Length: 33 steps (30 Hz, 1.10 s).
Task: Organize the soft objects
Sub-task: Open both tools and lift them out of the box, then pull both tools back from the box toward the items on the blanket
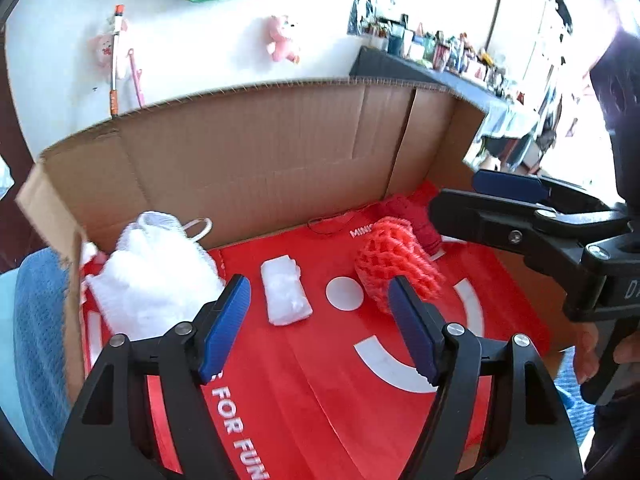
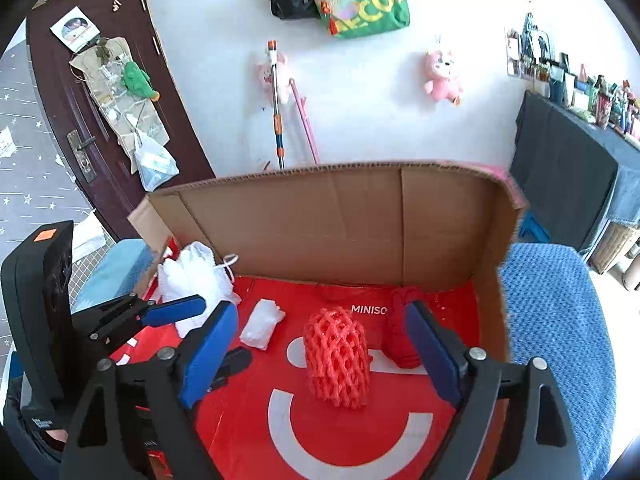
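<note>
Inside a cardboard box lined with a red Miniso bag [image 1: 320, 380] [image 2: 360, 440] lie soft things: a white mesh bath pouf [image 1: 152, 276] [image 2: 192, 276] at the left, a small white plastic packet [image 1: 285, 289] [image 2: 262, 322] in the middle, an orange-red foam fruit net [image 1: 394, 266] [image 2: 337, 360] and a dark red yarn bundle [image 1: 416, 216] [image 2: 400, 328] at the right. My left gripper [image 1: 320, 320] is open and empty above the packet. My right gripper [image 2: 320, 348] is open and empty, its jaws standing either side of the foam net.
The cardboard box's back wall [image 1: 260, 160] [image 2: 340, 220] stands upright behind the objects, with side flaps. A blue knitted cover [image 2: 552, 320] [image 1: 36, 340] lies under the box. Bags and plush toys [image 2: 442, 78] hang on the white wall. A dark cluttered table [image 2: 568, 168] stands at right.
</note>
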Each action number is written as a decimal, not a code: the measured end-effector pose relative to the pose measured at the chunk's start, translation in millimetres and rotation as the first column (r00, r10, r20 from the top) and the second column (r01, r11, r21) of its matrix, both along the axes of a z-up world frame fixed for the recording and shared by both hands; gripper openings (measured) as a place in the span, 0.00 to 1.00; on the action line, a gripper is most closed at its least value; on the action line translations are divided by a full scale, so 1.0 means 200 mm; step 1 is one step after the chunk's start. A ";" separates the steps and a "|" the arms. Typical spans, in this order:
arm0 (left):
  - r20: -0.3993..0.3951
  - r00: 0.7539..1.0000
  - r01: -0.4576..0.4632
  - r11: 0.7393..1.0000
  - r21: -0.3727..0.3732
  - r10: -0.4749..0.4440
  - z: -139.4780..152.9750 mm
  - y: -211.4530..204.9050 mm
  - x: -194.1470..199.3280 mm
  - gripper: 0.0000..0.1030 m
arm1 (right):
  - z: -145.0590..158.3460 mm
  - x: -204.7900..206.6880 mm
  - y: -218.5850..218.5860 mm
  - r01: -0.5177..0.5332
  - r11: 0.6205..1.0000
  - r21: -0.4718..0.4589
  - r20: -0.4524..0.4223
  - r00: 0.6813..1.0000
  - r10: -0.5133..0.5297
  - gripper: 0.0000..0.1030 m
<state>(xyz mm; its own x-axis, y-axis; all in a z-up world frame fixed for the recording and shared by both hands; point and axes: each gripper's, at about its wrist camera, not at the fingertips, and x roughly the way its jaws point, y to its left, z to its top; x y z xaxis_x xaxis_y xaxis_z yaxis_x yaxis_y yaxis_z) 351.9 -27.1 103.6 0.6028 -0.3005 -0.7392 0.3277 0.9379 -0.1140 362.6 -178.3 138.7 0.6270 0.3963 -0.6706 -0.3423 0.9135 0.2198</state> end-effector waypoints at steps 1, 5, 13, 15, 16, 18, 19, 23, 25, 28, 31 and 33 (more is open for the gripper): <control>0.010 1.000 -0.005 1.000 -0.008 0.005 0.02 0.02 -0.02 0.75 | 0.02 -0.03 0.00 0.004 1.000 -0.002 0.015 1.000 -0.004 0.90; 0.078 0.996 -0.038 0.999 -0.021 0.039 0.13 0.06 -0.13 0.77 | 0.09 -0.14 -0.03 0.014 1.000 -0.010 0.067 0.998 -0.013 0.94; 0.182 0.977 -0.095 0.989 -0.111 0.114 0.29 0.15 -0.41 0.88 | 0.21 -0.41 -0.10 0.040 0.999 -0.008 0.184 0.982 -0.037 1.00; 0.221 0.967 -0.102 0.987 -0.127 0.128 0.33 0.18 -0.51 0.91 | 0.24 -0.50 -0.12 0.048 0.999 0.001 0.217 0.975 -0.047 1.00; 0.235 0.963 -0.105 0.986 -0.132 0.134 0.34 0.18 -0.55 0.92 | 0.26 -0.56 -0.14 0.056 0.998 0.004 0.239 0.969 -0.055 1.00; 0.269 0.952 -0.113 0.985 -0.130 0.145 0.37 0.18 -0.65 0.94 | 0.27 -0.63 -0.16 0.066 0.998 0.003 0.264 0.962 -0.065 1.00; 0.297 0.943 -0.116 0.986 -0.123 0.148 0.38 0.18 -0.71 0.94 | 0.28 -0.69 -0.17 0.077 0.997 -0.002 0.288 0.955 -0.073 1.00; 0.370 0.914 -0.139 0.985 -0.104 0.168 0.40 0.16 -0.88 0.96 | 0.29 -0.87 -0.17 0.104 0.994 -0.037 0.362 0.928 -0.084 1.00; 0.404 0.891 -0.178 0.978 -0.105 0.206 0.41 0.16 -0.97 0.97 | 0.29 -0.96 -0.17 0.107 0.994 -0.036 0.387 0.918 -0.085 1.00; 0.464 0.851 -0.227 0.969 -0.097 0.246 0.39 0.16 -1.11 1.00 | 0.27 -1.09 -0.18 0.110 0.994 -0.028 0.417 0.905 -0.089 1.00; 0.497 0.824 -0.255 0.962 -0.101 0.271 0.37 0.15 -1.20 1.00 | 0.22 -1.21 -0.17 0.123 0.991 -0.044 0.446 0.890 -0.091 1.00; 0.502 0.820 -0.255 0.961 -0.109 0.275 0.34 0.15 -1.27 1.00 | 0.19 -1.27 -0.17 0.128 0.991 -0.047 0.459 0.884 -0.093 1.00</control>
